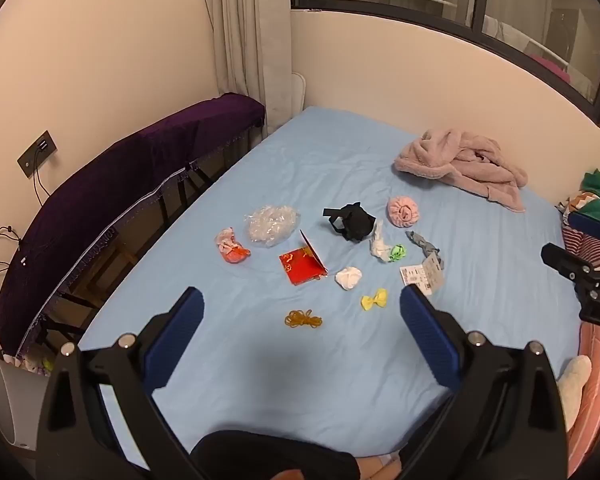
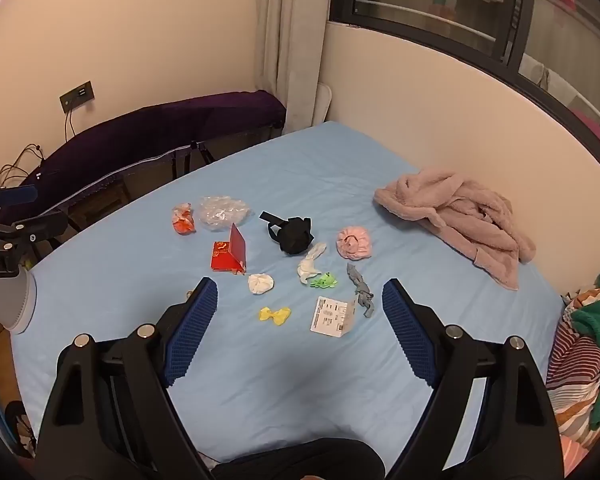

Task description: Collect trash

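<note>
Light blue bed sheet. Pink robe, red envelope with gold print, yellow bow, black cloth, white tissue ball, orange rubber bands, purple cover far left.

Near sheet bare; litter cluster beyond.

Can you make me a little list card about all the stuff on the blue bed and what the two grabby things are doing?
Surface: light blue bed sheet
Small items: red folded card, yellow bow, white crumpled tissue, black crumpled bag, clear plastic wrap, white printed label
Far right of bed: pink fluffy robe
Left gripper: open, holding nothing
Right gripper: open, holding nothing
Collected so far: nothing visible
</note>
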The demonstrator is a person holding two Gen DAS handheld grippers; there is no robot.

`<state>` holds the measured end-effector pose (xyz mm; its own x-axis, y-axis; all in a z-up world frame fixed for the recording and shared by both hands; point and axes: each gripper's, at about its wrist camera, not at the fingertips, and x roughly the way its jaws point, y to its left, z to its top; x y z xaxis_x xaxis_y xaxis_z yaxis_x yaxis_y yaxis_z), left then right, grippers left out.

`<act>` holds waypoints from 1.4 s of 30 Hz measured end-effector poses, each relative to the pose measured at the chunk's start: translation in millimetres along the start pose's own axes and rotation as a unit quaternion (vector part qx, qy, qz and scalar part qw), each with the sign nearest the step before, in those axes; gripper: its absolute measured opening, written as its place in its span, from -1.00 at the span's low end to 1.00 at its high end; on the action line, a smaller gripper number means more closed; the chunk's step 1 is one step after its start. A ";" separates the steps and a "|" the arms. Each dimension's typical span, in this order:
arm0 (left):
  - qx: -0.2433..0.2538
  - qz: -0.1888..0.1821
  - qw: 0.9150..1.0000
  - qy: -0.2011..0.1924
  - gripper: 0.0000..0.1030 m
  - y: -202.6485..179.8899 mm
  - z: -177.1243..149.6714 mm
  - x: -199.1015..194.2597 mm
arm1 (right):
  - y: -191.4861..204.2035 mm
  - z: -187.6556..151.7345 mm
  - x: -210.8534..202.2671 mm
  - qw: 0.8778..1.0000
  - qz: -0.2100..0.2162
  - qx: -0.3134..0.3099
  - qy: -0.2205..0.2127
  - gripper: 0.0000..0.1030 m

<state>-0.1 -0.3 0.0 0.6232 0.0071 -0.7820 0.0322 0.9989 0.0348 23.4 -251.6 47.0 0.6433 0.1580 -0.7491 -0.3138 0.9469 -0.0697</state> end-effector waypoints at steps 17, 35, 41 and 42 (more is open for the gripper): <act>-0.007 -0.005 1.000 0.003 0.90 2.7 -3.8 -3.5 | 4.1 0.7 0.9 0.999 0.027 -0.004 0.020 0.58; -0.004 -0.005 1.000 0.005 0.90 2.2 -4.2 -7.4 | 6.6 -2.8 -6.8 0.999 0.035 -0.014 0.015 0.58; -0.004 -0.004 1.000 0.003 0.90 1.1 -4.6 -9.0 | 8.3 -1.0 -11.1 0.999 0.036 -0.015 0.011 0.58; -0.004 -0.004 1.000 0.002 0.90 0.8 -4.6 -10.3 | 9.5 -0.8 -11.7 0.999 0.036 -0.016 0.011 0.58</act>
<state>-10.1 0.7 5.2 0.6201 -0.0002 -0.7845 0.0312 0.9992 0.0244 12.4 -244.7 54.6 0.6033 0.2189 -0.7669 -0.3807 0.9240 -0.0357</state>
